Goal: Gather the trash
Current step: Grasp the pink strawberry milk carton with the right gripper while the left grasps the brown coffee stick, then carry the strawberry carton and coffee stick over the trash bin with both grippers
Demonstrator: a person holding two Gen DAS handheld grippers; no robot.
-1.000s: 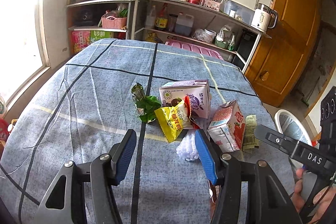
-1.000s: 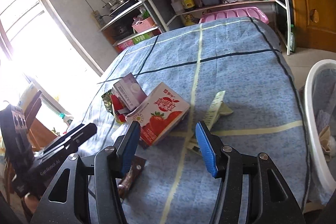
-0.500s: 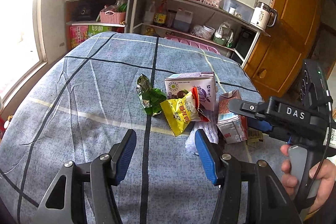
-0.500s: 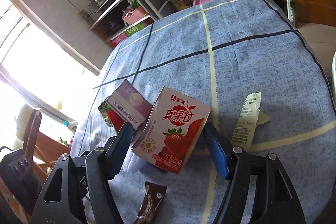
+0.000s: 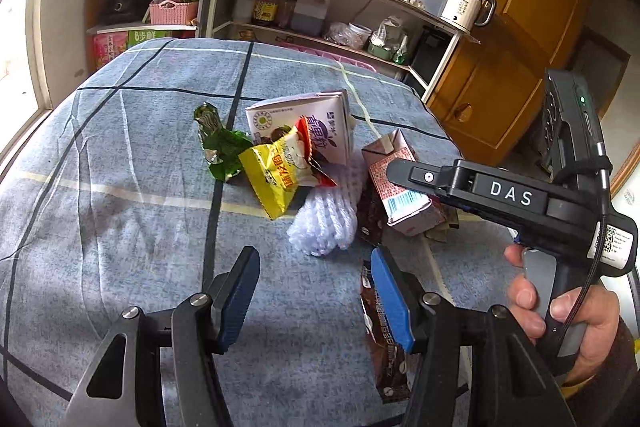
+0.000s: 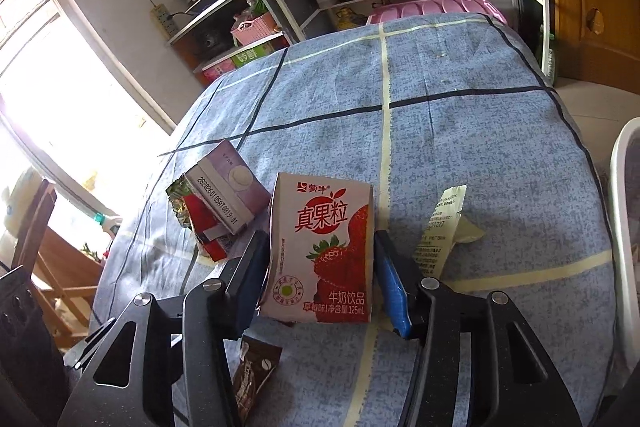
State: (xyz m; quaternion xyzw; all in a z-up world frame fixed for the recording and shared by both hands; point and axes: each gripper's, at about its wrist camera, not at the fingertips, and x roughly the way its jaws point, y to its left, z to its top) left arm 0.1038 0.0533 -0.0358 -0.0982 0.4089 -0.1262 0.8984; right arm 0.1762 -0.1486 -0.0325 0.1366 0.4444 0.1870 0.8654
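Note:
A pile of trash lies on the blue checked cloth [image 5: 100, 147]. My right gripper [image 6: 320, 267] has its blue fingers on both sides of the upright strawberry milk carton [image 6: 324, 247], close to its sides; contact is not clear. The carton also shows in the left wrist view [image 5: 400, 183] under the right gripper's body [image 5: 500, 195]. My left gripper [image 5: 314, 299] is open and empty above the cloth, short of a white foam net [image 5: 324, 223]. Nearby lie a purple carton [image 5: 304, 131], a yellow snack bag [image 5: 276, 175], a green wrapper [image 5: 220, 147] and a brown wrapper [image 5: 384, 339].
A paper receipt [image 6: 440, 227] lies right of the strawberry carton. A white basket [image 6: 628, 211] stands off the table's right edge. Metal shelves [image 5: 320, 7] with bottles and a kettle stand behind the table, a wooden door [image 5: 520, 27] to the right.
My right gripper has moved forward and down so the strawberry carton now stands between its fingers. My left gripper has moved a little closer to the pile.

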